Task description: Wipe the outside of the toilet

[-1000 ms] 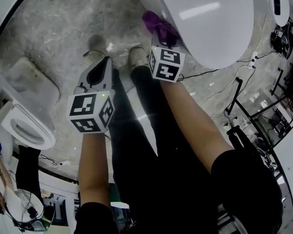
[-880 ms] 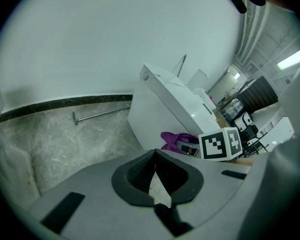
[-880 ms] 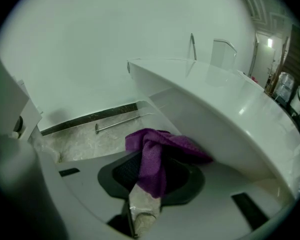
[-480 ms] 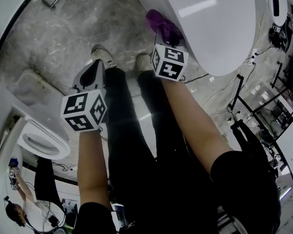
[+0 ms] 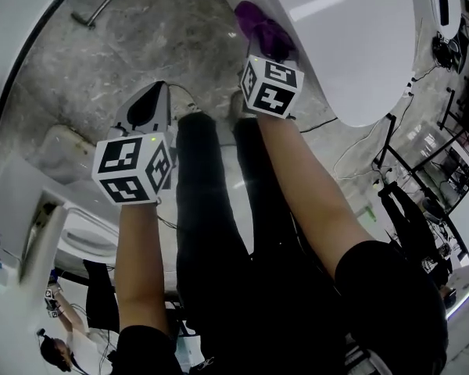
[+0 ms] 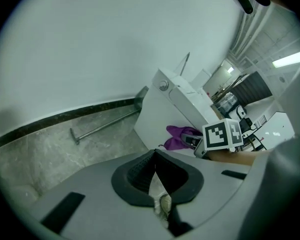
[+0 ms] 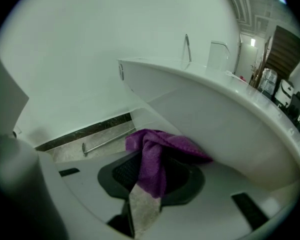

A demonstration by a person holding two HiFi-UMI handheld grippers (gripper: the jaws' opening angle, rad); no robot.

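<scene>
Right gripper (image 5: 270, 53): jaws clamped on a purple cloth (image 5: 259, 26), which is pressed against the curved white outer side of the toilet (image 5: 344, 45), close above the grey stone floor (image 5: 133, 45). Left gripper (image 5: 156, 96): jaws closed together with nothing between them, held over the floor, well apart from the toilet and the cloth. A metal bar (image 5: 102, 5) lies on the floor along the foot of the wall
</scene>
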